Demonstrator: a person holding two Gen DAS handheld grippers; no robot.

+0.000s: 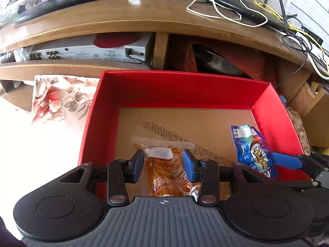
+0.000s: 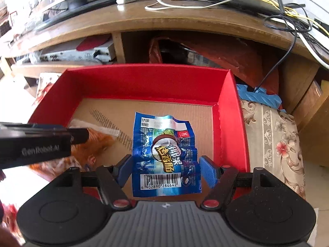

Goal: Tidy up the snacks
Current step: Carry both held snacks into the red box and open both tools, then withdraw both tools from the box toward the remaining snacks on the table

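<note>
A red box (image 1: 181, 88) with a brown cardboard floor stands open in front of me; it also shows in the right wrist view (image 2: 148, 82). My left gripper (image 1: 163, 165) is open, its blue pads either side of an orange snack packet (image 1: 168, 173) lying on the box floor. My right gripper (image 2: 166, 169) is open around a blue sausage packet (image 2: 165, 152) lying flat in the box. The blue packet (image 1: 254, 148) shows at the box's right in the left wrist view. The orange packet (image 2: 92, 146) lies left, partly hidden by the left gripper's body.
A wooden TV cabinet (image 1: 164, 18) stands behind the box, with cables (image 1: 236, 10), a router and a silver player (image 1: 88, 51) on its shelf. A floral cloth (image 2: 273, 144) lies right of the box, and another (image 1: 59, 98) on its left.
</note>
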